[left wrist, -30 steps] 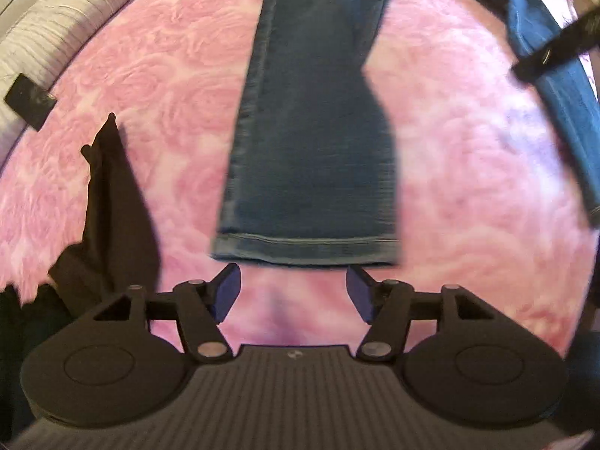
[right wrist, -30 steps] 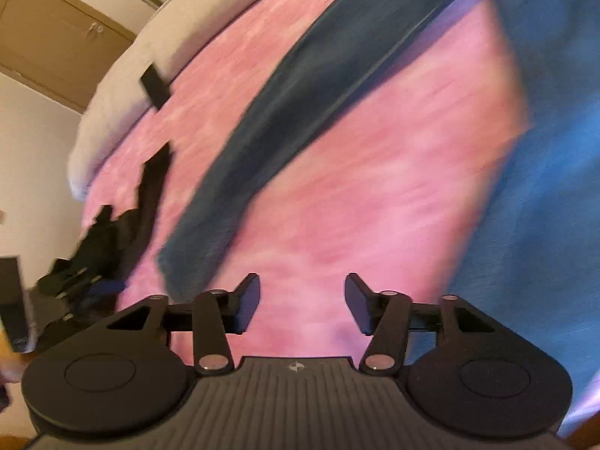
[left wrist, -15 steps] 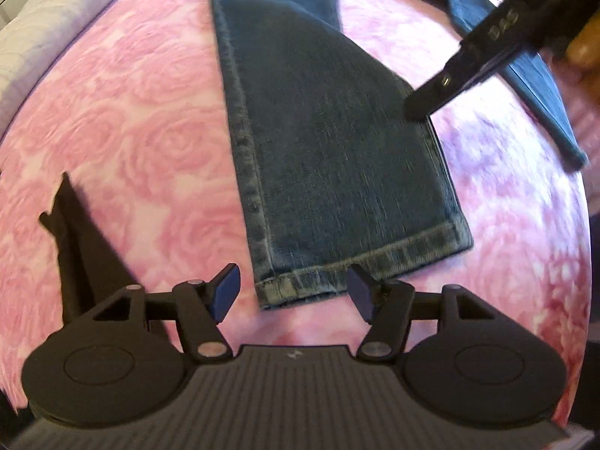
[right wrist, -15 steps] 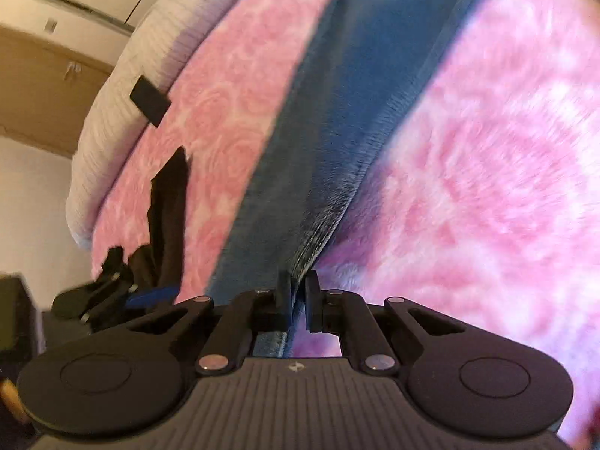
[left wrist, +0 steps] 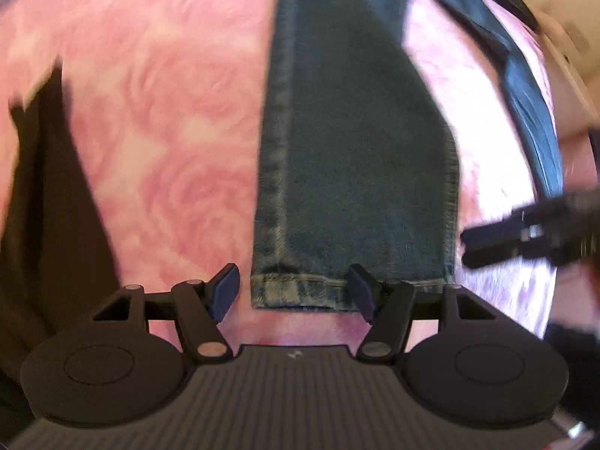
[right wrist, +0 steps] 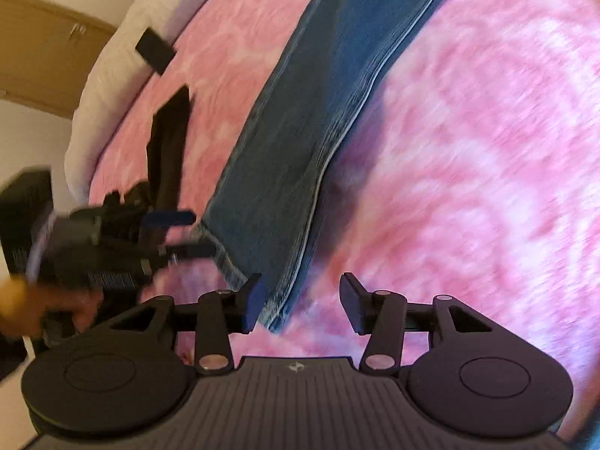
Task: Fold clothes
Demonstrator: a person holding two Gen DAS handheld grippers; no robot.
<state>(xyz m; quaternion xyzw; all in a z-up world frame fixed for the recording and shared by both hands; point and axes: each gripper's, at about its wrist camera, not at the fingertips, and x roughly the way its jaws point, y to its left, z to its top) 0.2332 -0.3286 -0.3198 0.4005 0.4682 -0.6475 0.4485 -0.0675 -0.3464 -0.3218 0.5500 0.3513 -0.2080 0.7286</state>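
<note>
L hand-held gripper (left wrist: 294,292) held wide open, nothing gripped, hem of jeans leg (left wrist: 356,157) framed betw. fingers, prob. for corner pinch. R hand-held gripper (right wrist: 300,302) likewise open, empty, at opp. hem corner. Jeans laid flat on pink bedspread (left wrist: 161,131), so both corners reachable.

I see a bed spread with a pink rose-patterned blanket (right wrist: 487,150), a pale ribbed cover (right wrist: 112,75) along its far edge. Beyond it stand wooden cabinet doors (right wrist: 41,33) (handles just visible) and a white wall (right wrist: 26,138).
</note>
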